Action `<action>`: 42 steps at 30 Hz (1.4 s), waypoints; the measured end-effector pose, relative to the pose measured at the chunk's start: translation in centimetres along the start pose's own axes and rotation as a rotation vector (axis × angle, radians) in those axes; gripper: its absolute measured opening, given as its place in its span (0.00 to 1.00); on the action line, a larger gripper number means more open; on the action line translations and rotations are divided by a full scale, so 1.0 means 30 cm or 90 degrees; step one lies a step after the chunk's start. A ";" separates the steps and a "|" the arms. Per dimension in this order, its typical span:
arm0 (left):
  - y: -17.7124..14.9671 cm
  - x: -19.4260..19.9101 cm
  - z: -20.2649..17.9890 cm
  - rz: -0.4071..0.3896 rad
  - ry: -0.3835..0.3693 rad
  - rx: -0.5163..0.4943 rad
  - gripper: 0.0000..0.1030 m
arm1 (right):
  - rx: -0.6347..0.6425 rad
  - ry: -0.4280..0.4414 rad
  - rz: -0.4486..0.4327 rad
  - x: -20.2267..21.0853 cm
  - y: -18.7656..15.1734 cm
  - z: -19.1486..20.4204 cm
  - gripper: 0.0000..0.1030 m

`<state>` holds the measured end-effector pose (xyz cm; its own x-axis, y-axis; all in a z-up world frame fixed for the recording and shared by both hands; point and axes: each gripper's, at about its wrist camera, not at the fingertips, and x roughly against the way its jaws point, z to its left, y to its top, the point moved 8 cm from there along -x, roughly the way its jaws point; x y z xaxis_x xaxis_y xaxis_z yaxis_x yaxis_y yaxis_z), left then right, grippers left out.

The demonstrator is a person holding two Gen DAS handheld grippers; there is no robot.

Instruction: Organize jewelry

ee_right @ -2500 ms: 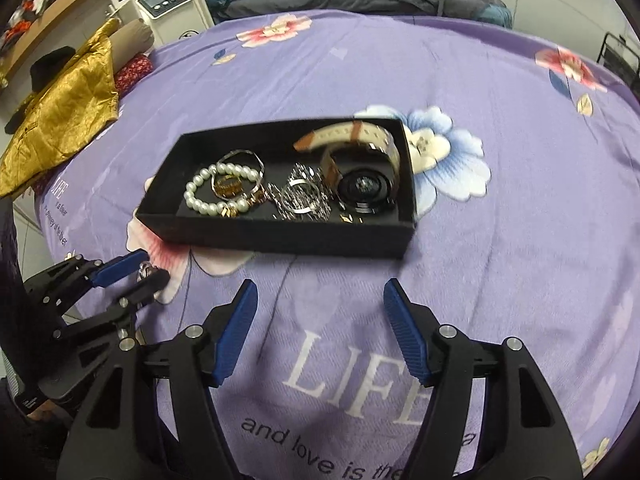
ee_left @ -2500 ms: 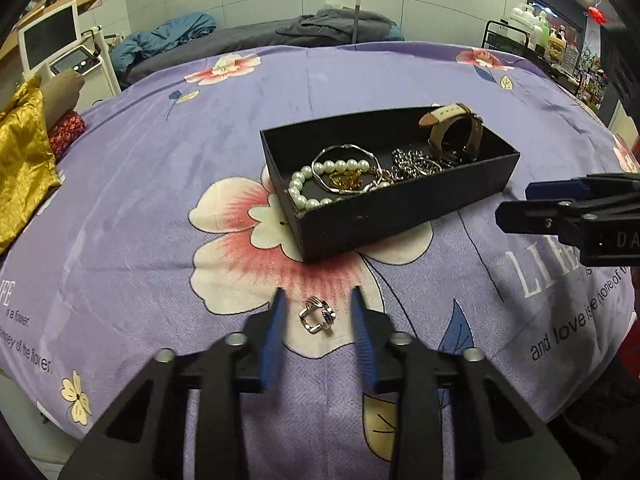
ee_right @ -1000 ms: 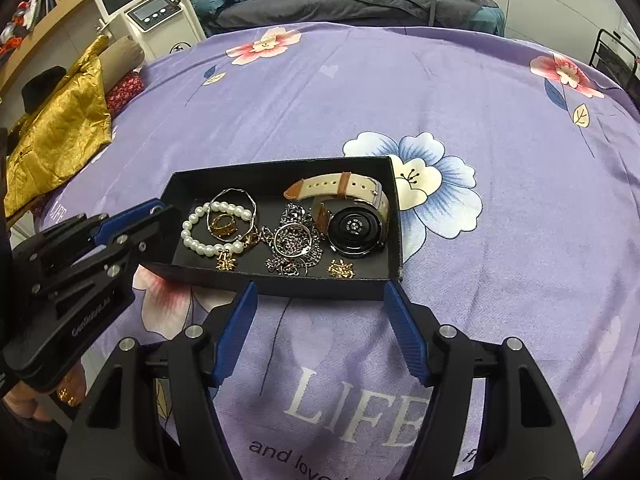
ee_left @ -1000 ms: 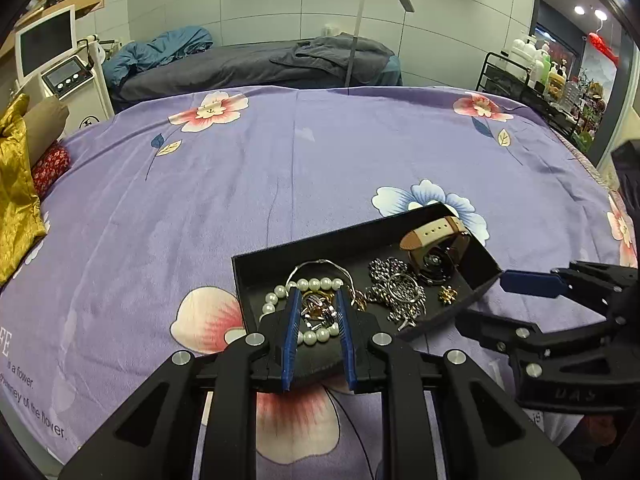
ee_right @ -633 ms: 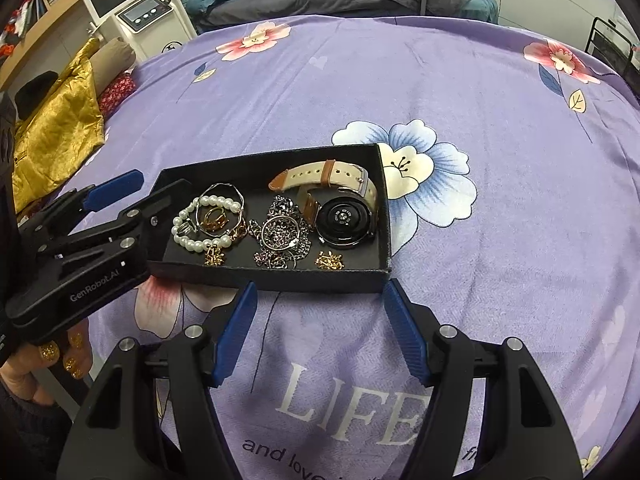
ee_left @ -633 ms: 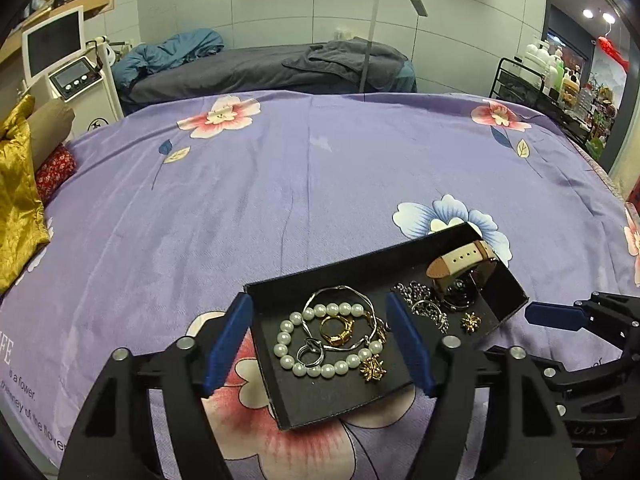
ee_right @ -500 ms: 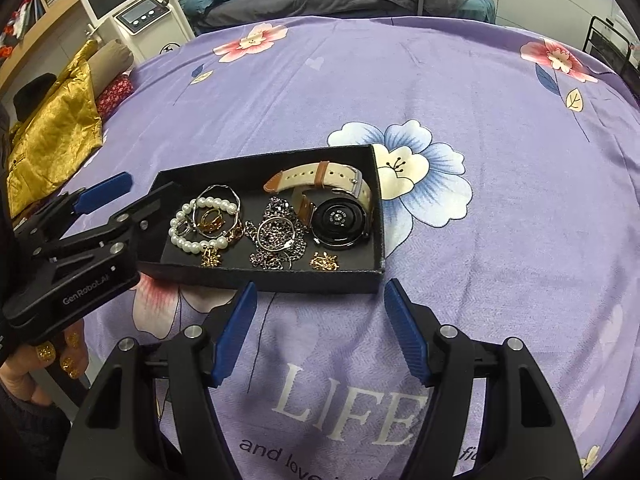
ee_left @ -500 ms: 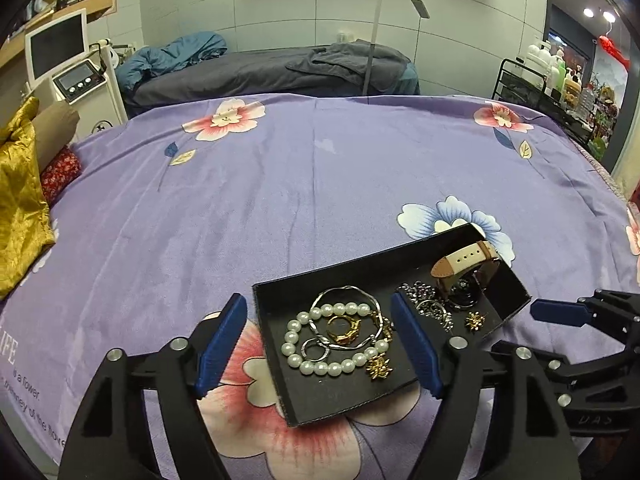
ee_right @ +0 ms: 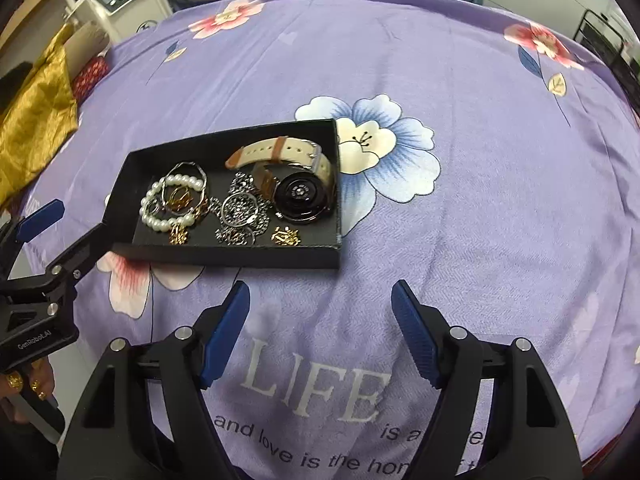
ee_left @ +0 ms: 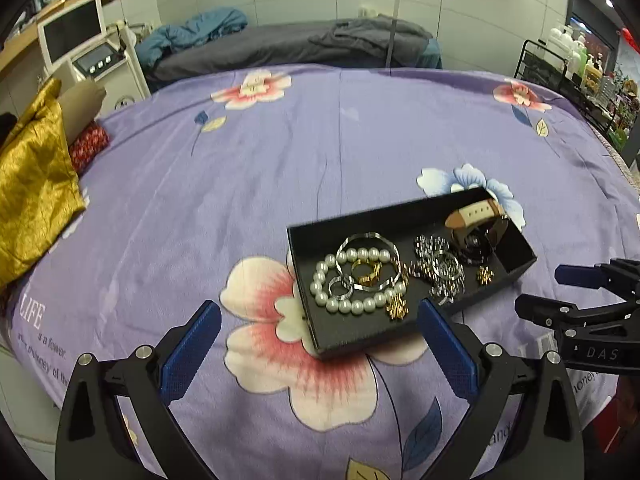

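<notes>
The left gripper (ee_left: 318,320) tilts steeply down toward the purple flowered bedspread (ee_left: 280,152); its blue fingers (ee_left: 192,344) have just been opening and now stand spread wide, nothing between them but cloth and the near corner of the black tray (ee_left: 400,216). The right gripper (ee_right: 320,300) also points steeply down, its fingers (ee_right: 226,324) spread and lately opened further, empty above the printed word "LIFE".

The tray lies on the bed, at about 12 o'clock from the left gripper and 11 o'clock from the right. In the left wrist view its long axis runs from 8 o'clock to 2 o'clock; in the right wrist view it runs nearly from 9 to 3.

Inside, a pearl bracelet (ee_left: 352,284) and a small silver ring (ee_left: 340,286) lie at the left end, a silver chain (ee_left: 440,268) in the middle, and a watch (ee_right: 304,194) with a beige strap at the right end.

Only the right wrist view shows the watch's round black back, and a hand (ee_right: 24,384) under the left gripper. Only the left wrist view shows a rack of bottles (ee_left: 576,60) at 2 o'clock.
</notes>
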<state>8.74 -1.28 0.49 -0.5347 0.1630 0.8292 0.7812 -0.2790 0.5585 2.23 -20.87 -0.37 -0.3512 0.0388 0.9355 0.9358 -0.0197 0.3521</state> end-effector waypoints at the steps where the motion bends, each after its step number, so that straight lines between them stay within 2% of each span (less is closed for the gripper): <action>1: -0.008 -0.005 0.002 0.013 -0.004 0.007 0.94 | 0.010 -0.005 0.000 0.005 0.000 0.007 0.77; 4: -0.038 -0.016 0.012 0.048 -0.005 0.024 0.94 | 0.039 -0.016 -0.002 0.017 0.002 0.034 0.78; 8: -0.061 -0.023 0.027 0.064 0.019 0.019 0.94 | 0.069 -0.030 0.002 0.015 -0.003 0.059 0.78; 13: -0.077 -0.023 0.032 0.069 0.043 0.004 0.94 | 0.089 -0.041 0.014 0.000 -0.016 0.067 0.78; 25: -0.102 -0.035 0.019 0.092 0.056 -0.004 0.94 | 0.098 -0.052 0.019 -0.010 -0.030 0.079 0.79; 42: -0.103 -0.039 0.010 0.090 0.045 0.000 0.94 | 0.101 -0.059 0.026 -0.021 -0.035 0.082 0.79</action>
<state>7.04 -0.31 -2.19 -0.4401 0.0558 0.8962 0.8506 -0.2938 0.4360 1.55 -18.43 -1.41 -0.3153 0.1336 0.9395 0.9450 0.1348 0.2980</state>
